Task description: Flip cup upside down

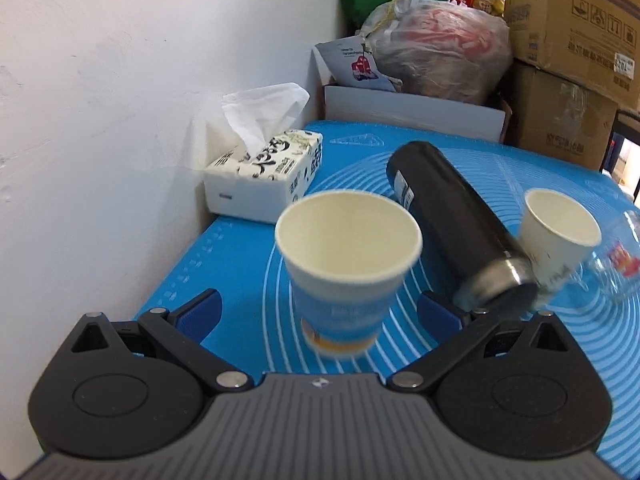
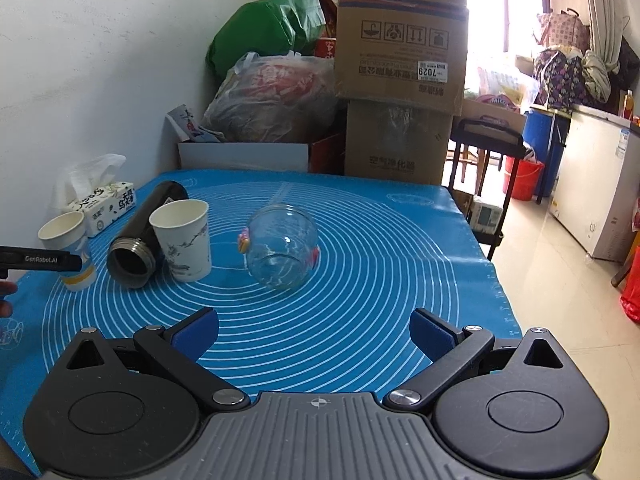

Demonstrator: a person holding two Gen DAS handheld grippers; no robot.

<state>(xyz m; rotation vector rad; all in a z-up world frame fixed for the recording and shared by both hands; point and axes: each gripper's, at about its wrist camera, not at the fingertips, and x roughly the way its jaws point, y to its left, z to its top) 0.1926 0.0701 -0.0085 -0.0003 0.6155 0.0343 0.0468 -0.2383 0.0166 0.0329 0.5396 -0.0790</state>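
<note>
A blue-and-white paper cup (image 1: 344, 268) stands upright on the blue mat (image 1: 240, 248), mouth up. My left gripper (image 1: 318, 312) is open, its blue fingers on either side of the cup's lower part with gaps on both sides. The same cup shows in the right wrist view (image 2: 70, 246), with the left gripper's finger (image 2: 40, 261) in front of it. A second white paper cup (image 2: 184, 238) stands upright beside a black flask (image 2: 146, 232) lying on its side. My right gripper (image 2: 314, 334) is open and empty above the mat's near part.
A clear glass jar (image 2: 282, 246) lies on its side mid-mat. A tissue pack (image 1: 264, 176) sits by the white wall. Cardboard boxes (image 2: 400, 80) and plastic bags (image 2: 272, 96) stand behind the table. The mat's right edge (image 2: 496, 264) drops to the floor.
</note>
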